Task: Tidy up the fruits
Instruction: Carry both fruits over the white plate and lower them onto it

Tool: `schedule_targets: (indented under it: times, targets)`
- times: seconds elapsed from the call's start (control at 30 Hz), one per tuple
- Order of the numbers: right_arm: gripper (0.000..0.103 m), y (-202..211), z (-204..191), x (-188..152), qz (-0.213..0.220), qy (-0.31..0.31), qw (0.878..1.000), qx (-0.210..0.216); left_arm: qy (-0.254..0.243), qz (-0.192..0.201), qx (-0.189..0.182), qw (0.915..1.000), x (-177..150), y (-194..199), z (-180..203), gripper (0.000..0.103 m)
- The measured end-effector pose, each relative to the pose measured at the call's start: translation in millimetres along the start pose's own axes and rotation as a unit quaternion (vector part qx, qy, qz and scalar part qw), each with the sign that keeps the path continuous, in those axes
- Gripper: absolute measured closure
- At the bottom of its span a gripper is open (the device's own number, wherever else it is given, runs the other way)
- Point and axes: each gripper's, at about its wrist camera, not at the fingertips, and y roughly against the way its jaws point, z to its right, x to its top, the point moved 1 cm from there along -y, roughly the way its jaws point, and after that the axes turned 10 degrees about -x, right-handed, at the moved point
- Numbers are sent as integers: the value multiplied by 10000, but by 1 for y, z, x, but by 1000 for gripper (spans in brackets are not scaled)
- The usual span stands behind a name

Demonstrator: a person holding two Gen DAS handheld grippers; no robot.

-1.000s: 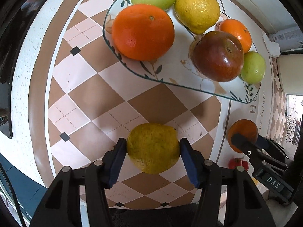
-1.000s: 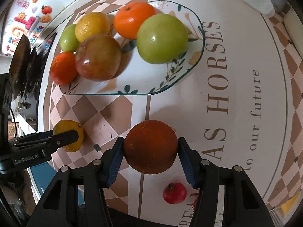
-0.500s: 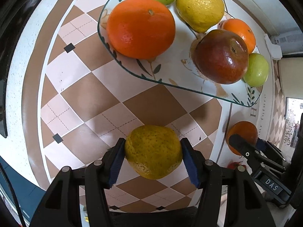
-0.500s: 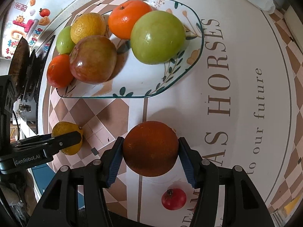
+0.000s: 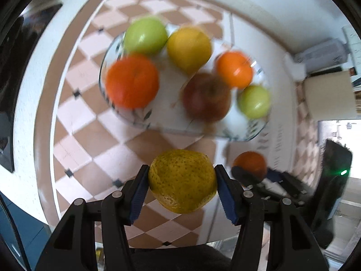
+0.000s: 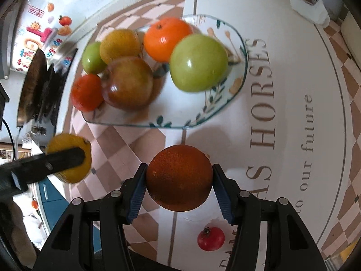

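Left gripper [image 5: 182, 181]: jaws clamp yellow-green citrus [image 5: 182, 180]
Right gripper [image 6: 179, 181]: jaws clamp dark orange [image 6: 179, 180]
Plate [image 6: 216, 113]: six fruits, on tabletop [image 6: 293, 90]

Bright daylight is washing everything out. Left wrist view is smearing badly around the plate [image 5: 252, 135], right view only slightly. Fisheye is bending and blackening everything far from the plate; glare is spotting the green apple [image 6: 198, 62].

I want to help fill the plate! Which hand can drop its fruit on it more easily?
Probably right: its dark orange fruit faces the glass plate's bare patch, near the rim.
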Motion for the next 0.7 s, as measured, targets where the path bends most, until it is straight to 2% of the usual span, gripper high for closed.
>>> schedule_targets:
  times: [0.23, 0.43, 0.57, 0.7]
  targets:
    - [44, 34, 3, 22, 374, -144, 9989, 251, -132, 201, -265, 9994, 36, 24, 11, 48]
    - [44, 44, 11, 43, 468, -269, 9979, 345, -200, 243, 78, 9995, 83, 30, 5, 48]
    - [44, 44, 16, 49, 490, -345, 9974, 411, -219, 125, 308, 9992, 94, 18, 0, 48]
    - [44, 43, 20, 52, 480, -397, 9972, 410, -94, -43, 368, 9993, 89, 9, -8, 48]
